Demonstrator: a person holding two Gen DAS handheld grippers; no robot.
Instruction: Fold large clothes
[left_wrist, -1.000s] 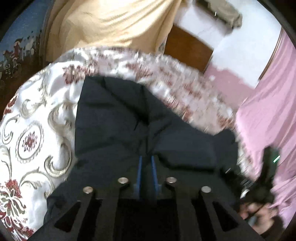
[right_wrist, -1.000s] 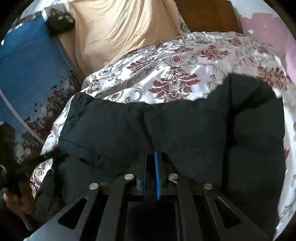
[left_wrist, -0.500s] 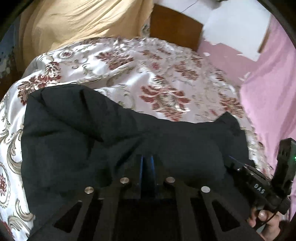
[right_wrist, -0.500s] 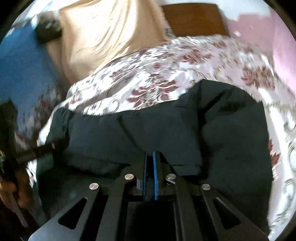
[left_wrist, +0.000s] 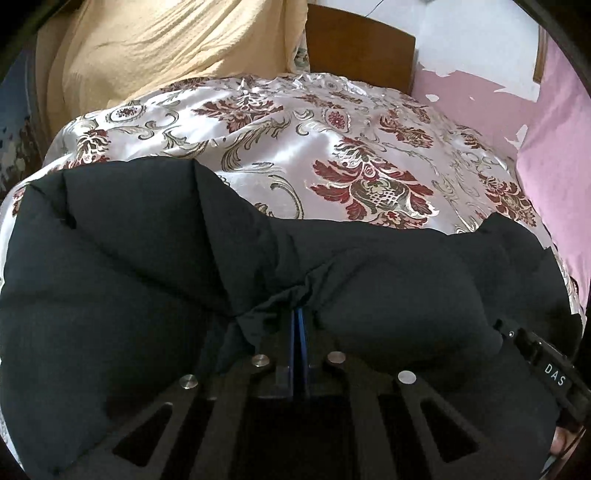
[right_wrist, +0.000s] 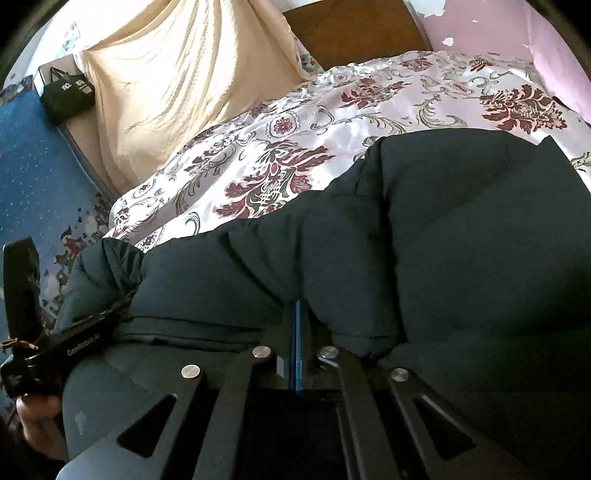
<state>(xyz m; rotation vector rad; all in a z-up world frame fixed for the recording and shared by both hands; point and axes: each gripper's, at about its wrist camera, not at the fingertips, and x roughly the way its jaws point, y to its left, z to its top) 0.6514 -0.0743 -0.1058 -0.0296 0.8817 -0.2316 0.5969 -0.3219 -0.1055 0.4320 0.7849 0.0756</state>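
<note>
We find the jacket (left_wrist: 147, 280), a large black padded garment, lying across the near part of the bed (left_wrist: 369, 147), on its floral satin cover. Well over half of the cover beyond it is bare.

Left gripper (left_wrist: 298, 321): its blue-faced fingers are pressed together, with a pinch of jacket fabric gathered into creases where they meet. We judge it clamped on the jacket's near edge.

Right gripper (right_wrist: 297, 314): its fingers are likewise closed to a thin line, with fabric bunched over the tips. We judge it also clamped on the jacket. Each view shows the other gripper at its outer edge, so the two grasps sit apart along the same near side.

Assessment of the step: we take this to be a fold of the near edge away from the person and over the body of the jacket. The fill is thick and springy, so a shallow pinch may slip.

Recommendations:
- Keep both grips firm until the edge is laid down.
- Raise both grippers together and level, so the edge stays straight between them and does not sag in the middle.
- Carry the edge forward far enough that it lands square on the far edge, not skewed.
- Lower it onto the jacket before letting go; padded fabric dropped from height rebounds and unfolds.

Risk: the satin cover looks slick, so the jacket may slide instead of folding.
</note>
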